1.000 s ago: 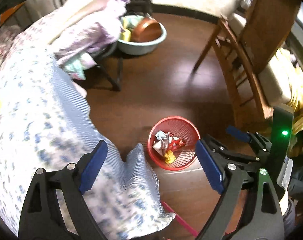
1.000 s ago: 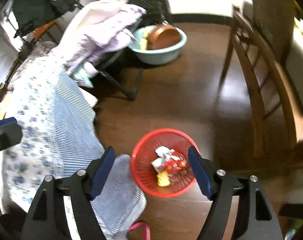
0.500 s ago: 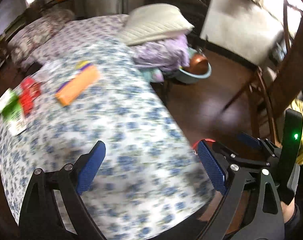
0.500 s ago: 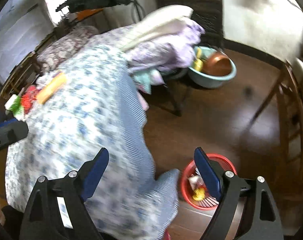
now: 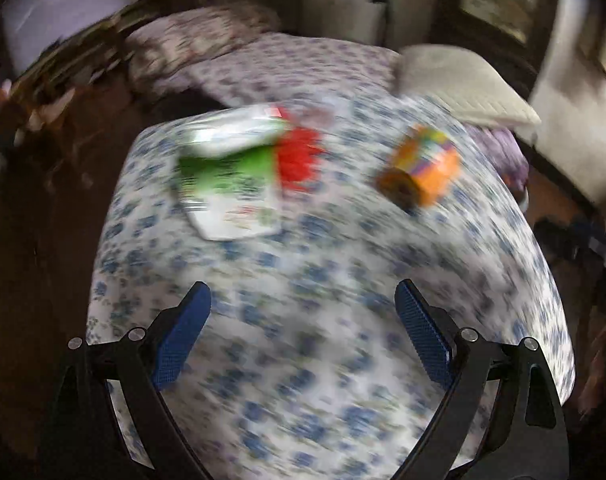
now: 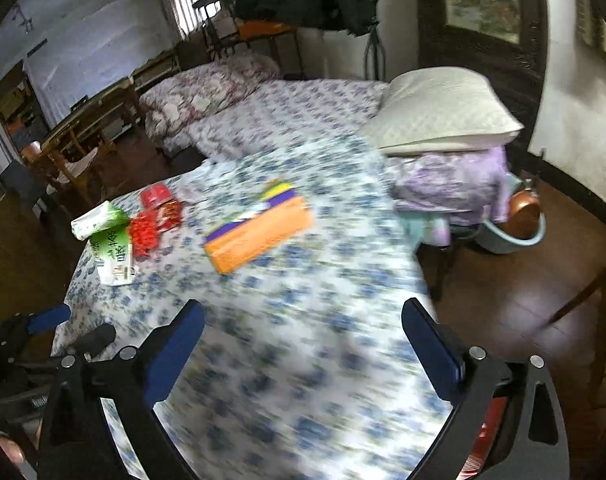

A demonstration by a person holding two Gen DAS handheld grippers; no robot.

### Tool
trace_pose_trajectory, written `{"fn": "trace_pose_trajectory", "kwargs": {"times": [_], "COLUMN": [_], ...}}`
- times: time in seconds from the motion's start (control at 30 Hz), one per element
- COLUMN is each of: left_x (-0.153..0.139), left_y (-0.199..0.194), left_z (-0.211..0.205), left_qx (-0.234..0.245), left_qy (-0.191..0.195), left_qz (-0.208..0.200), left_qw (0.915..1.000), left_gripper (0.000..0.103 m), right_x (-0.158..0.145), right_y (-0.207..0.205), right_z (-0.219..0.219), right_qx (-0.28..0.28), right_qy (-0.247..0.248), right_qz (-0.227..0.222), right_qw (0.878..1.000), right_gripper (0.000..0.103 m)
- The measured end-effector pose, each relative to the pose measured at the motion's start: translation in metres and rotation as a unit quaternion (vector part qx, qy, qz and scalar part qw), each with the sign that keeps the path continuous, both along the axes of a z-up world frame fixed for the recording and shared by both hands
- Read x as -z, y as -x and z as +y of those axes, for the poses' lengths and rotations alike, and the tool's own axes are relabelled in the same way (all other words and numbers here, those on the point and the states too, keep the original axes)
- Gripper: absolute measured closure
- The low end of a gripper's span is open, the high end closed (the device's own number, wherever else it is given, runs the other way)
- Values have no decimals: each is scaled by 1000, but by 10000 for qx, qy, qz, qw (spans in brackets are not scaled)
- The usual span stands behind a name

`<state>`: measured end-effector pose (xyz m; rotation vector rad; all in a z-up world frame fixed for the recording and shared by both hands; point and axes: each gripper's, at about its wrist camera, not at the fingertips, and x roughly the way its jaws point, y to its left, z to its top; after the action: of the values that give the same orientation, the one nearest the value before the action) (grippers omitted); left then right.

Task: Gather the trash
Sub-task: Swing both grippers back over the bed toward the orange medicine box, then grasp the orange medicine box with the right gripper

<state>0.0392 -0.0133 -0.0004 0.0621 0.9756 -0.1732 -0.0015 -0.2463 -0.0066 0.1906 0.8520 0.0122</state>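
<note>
Both my tongs angle downward: left tongs gaping and empty, right tongs opening, nothing between them.

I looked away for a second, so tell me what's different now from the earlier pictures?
Both views swung off the red bin on the floor and up over the floral bedspread. The right claw is opening wider, nothing between its fingers; the left claw is open and empty as before. The orange box and green packet lie untouched.
</note>
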Motion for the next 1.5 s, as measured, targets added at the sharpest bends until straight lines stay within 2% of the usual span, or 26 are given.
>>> {"fn": "trace_pose_trajectory", "kwargs": {"times": [0.13, 0.2, 0.37, 0.5, 0.63, 0.77, 0.97, 1.13, 1.2, 1.27, 1.33, 1.37, 1.43, 1.47, 1.5], "left_x": [1, 2, 14, 13, 7, 14, 23, 22, 23, 25, 27, 28, 28, 28, 28], "left_y": [-24, -29, -28, -24, -20, -22, -26, -26, -28, -32, -33, -34, -34, -33, -33], "left_z": [43, 62, 86, 91, 84, 82, 88, 91, 92, 92, 92, 91, 90, 90, 91], "left_qx": [-501, -756, -1034, -1147, -1197, -1156, -1228, -1236, -1242, -1246, -1246, -1244, -1242, -1251, -1263], "left_qy": [-71, 25, 342, 733, 577, 541, 624, 617, 617, 643, 662, 661, 643, 627, 626], "left_qz": [-94, -110, 257, 372, 177, 219, 390, 361, 384, 430, 466, 478, 473, 463, 458], "left_qw": [9987, 9971, 9937, 9900, 9910, 9916, 9897, 9898, 9896, 9892, 9889, 9889, 9891, 9891, 9890], "left_gripper": [13, 13, 13, 13, 13, 13, 13, 13, 13, 13, 13, 13, 13, 13, 13], "right_x": [14, 23, 44, 41, 37, 27, 26, 35, 40, 46, 47, 45, 39, 36, 33], "right_y": [-21, -25, -19, -22, -41, -58, -97, -124, -128, -129, -126, -123, -114, -110, -104], "right_z": [37, 49, 56, 50, 42, 44, 50, 55, 58, 60, 60, 60, 63, 64, 65], "right_qx": [-164, -260, -411, -339, -253, -84, 431, 495, 369, 175, 38, -31, -234, -323, -472], "right_qy": [-213, -199, 1, 95, -189, -409, -332, -309, -267, -324, -436, -502, -539, -593, -705], "right_qz": [147, 211, 332, 158, 191, 103, 113, 259, 343, 434, 432, 403, 330, 301, 305], "right_qw": [9995, 9992, 9986, 9993, 9993, 9991, 9985, 9980, 9984, 9984, 9981, 9979, 9977, 9973, 9959], "right_gripper": [6, 6, 6, 6, 6, 6, 6, 8, 27, 36, 51, 55, 58, 65, 103]}}
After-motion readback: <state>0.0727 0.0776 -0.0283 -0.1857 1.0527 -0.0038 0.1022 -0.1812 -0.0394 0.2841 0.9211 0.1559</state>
